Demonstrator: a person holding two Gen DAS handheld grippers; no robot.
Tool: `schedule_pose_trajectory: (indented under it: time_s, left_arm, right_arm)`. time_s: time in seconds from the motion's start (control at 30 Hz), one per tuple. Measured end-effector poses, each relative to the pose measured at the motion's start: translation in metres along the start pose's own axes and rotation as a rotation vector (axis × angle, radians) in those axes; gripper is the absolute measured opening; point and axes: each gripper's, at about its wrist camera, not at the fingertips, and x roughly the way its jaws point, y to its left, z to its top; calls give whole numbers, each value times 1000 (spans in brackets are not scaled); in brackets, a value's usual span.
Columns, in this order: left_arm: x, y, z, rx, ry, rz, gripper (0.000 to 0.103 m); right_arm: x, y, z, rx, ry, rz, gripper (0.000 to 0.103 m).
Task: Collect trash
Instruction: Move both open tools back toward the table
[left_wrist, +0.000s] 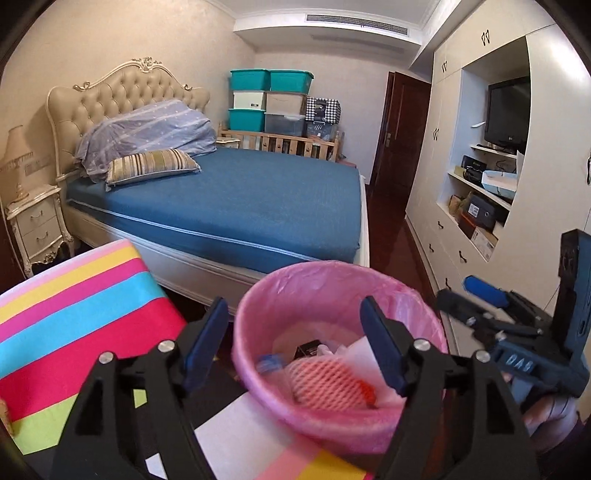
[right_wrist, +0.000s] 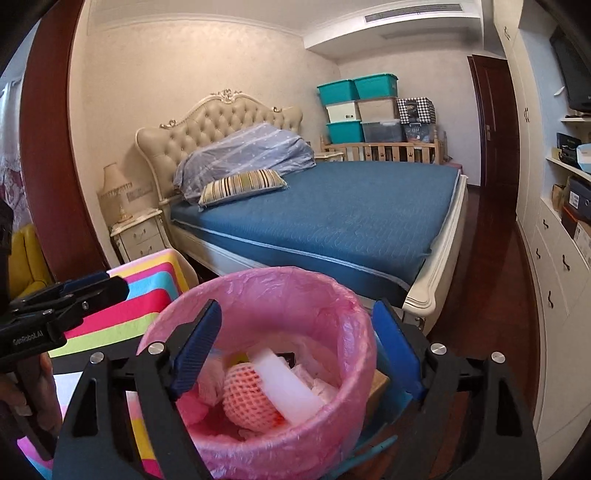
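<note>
Trash is seen gathered in a pink-lined bin (left_wrist: 340, 354) on the floor at the foot of a blue bed (left_wrist: 258, 206), with both tools held spread and empty above it. The left gripper (left_wrist: 295, 347) is shown with its jaws apart, nothing between them, the bin's near rim lying just ahead and slightly to its right. The right gripper (right_wrist: 295, 354) is likewise open and holds nothing; the bin (right_wrist: 258, 369) sits squarely between and beyond its fingers, so this hand is judged the better lined up. A foam fruit net (right_wrist: 251, 402) and a white block (right_wrist: 288, 387) are seen lying inside among crumpled wrappers. A striped mat (left_wrist: 81, 332) is spread to the left of the bin. No loose trash outside the bin can be made out.
</note>
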Motion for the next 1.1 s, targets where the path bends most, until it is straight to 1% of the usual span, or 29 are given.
schedule_pose_trajectory:
  time_s: [0.03, 0.1, 0.2, 0.23, 0.4, 0.5, 0.57, 0.67, 0.7, 0.83, 0.93, 1.0, 1.1]
  left_arm:
    - [-8, 4, -3, 7, -10, 15, 79]
    - [-25, 11, -8, 18, -31, 37, 90]
    - [-56, 22, -21, 37, -68, 92, 98]
    - [-65, 25, -24, 43, -78, 107, 98]
    - [-117, 48, -46, 67, -118, 186, 98]
    - [-147, 68, -62, 79, -131, 255, 99]
    - [-168, 85, -74, 75, -140, 307, 99]
    - [-192, 104, -87, 69, -142, 366, 98]
    - [-204, 113, -94, 65, -143, 396, 98]
    - [-238, 140, -114, 42, -139, 478, 98]
    - [-263, 161, -128, 23, -130, 558, 98]
    - [-276, 177, -135, -3, -117, 600, 98]
    - [-298, 203, -145, -70, -106, 666, 98]
  right_arm:
    - [-5, 1, -1, -5, -1, 0, 80]
    - [-15, 5, -4, -22, -3, 1, 80]
    - [-31, 16, -5, -42, -14, 11, 80]
    - [-36, 22, -5, -47, -16, 13, 80]
    - [-58, 55, -7, -74, -30, 55, 81]
    - [-64, 86, -12, -104, -31, 92, 81]
    - [-64, 108, -16, -108, -28, 125, 85]
    - [-58, 140, -21, -117, -11, 165, 85]
    - [-54, 153, -25, -118, 4, 182, 85]
    - [-41, 205, -38, -164, 58, 239, 85]
    - [-36, 236, -47, -202, 76, 278, 85]
    - [-34, 261, -54, -228, 88, 303, 85]
    - [-33, 297, -62, -262, 103, 344, 85]
